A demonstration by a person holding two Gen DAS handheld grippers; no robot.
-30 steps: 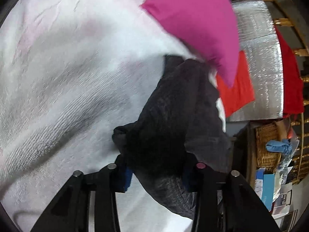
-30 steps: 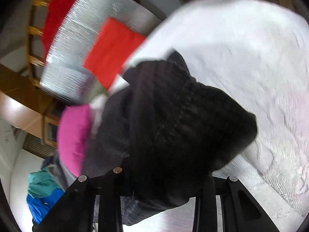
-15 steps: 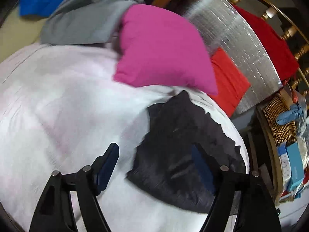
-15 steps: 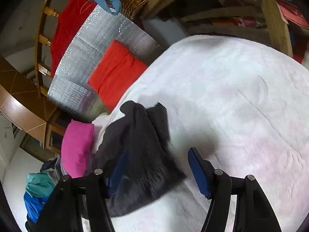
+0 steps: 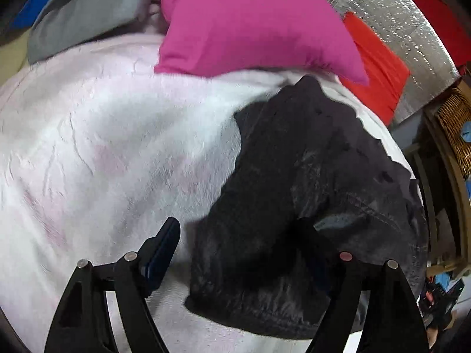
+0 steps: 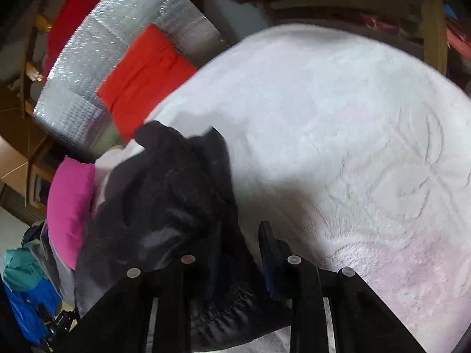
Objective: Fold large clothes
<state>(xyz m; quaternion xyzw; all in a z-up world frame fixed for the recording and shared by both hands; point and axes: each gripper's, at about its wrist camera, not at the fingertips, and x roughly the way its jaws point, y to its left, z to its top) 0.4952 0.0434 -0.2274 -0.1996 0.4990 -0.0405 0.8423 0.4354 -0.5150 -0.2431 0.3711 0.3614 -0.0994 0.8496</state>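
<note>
In the left wrist view, a grey garment (image 5: 85, 14) lies bunched at the far left edge of the bed, with a strip of blue cloth (image 5: 35, 6) beyond it. The white fleecy blanket (image 5: 103, 147) covers the bed and fills most of the left half. The left gripper (image 5: 241, 247) hangs low over it with its fingers (image 5: 163, 247) spread wide apart, clamped on nothing; the left finger is over bare blanket and the right one is lost against the dark cloth. Further right, a pink pillow (image 5: 250, 20) rests at the far side of the blanket. The dark grey garment (image 5: 309, 191) lies crumpled on the blanket near its right edge, its far tip just beside the pillow's corner. Past it sit a red cushion (image 5: 379, 76) against a silver quilted panel (image 5: 406, 29), and a wicker basket (image 5: 456, 123) at the right border. In the right wrist view, blue and teal clothes (image 6: 26, 288) are piled at the lower left, then the pink pillow (image 6: 70, 206), the silver quilted panel (image 6: 88, 67) and the red cushion (image 6: 144, 76). The dark grey garment (image 6: 170, 211) lies left of centre. The right gripper (image 6: 240, 253) has its fingers (image 6: 270, 253) parted, the left finger buried in the garment's edge and the right one over the blanket (image 6: 353, 132); they are not closed on the cloth.
</note>
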